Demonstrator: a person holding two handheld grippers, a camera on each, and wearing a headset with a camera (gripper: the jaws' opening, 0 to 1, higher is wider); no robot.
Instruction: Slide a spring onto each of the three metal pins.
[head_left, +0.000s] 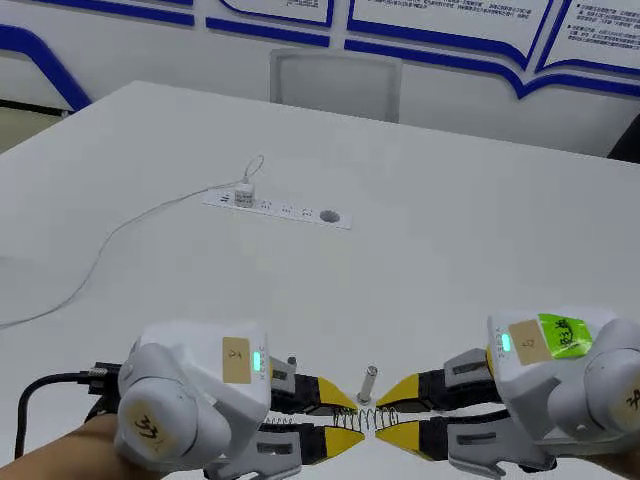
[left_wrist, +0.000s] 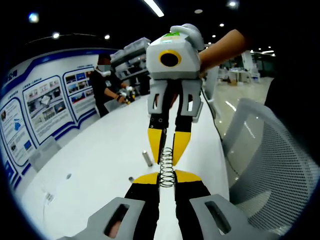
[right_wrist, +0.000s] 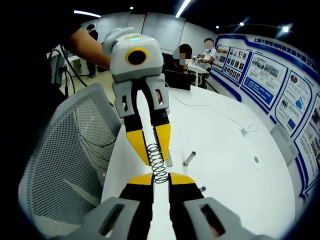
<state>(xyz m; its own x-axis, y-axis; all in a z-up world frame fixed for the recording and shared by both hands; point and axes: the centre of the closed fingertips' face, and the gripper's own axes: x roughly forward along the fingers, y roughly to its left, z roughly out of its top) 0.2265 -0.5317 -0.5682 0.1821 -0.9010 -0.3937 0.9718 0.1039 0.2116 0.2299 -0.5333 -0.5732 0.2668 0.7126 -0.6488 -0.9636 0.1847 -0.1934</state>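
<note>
Step in hand: readying a spring for the first pin; judging by the bare pin, nothing seated yet.
Left hand-held gripper (left_wrist: 168, 177): clenching one end of the spring (left_wrist: 167, 162), yellow tips pinching the coils from both sides.
Right hand-held gripper (right_wrist: 160, 179): facing the left one tip to tip and appearing to be clamping the other end of the same spring; grip reading less surely in the head view.
Spring position: spanning the short gap between the two pairs of tips, low over the near edge of the desk (head_left: 420, 250), touching no pin.
Second spring (right_wrist: 169, 159): showing as a thinner coil just beside the left jaws; impossible to tell whether lying loose or being touched.
Pin (head_left: 370, 380): standing upright near the desk's near edge, just beyond the meeting tips, bare.
Second pin (left_wrist: 131, 179): looking like a short stub near the first, too small for telling more.
Progress estimate: sitting at the start, with all the sliding-on still to be done.
Next move, as a judgement: letting one side release, leaving the spring in a single grip; turning the spring upright; bringing its open end over the top of the nearest pin; lowering straight down without squeezing the coils out of round.
</note>
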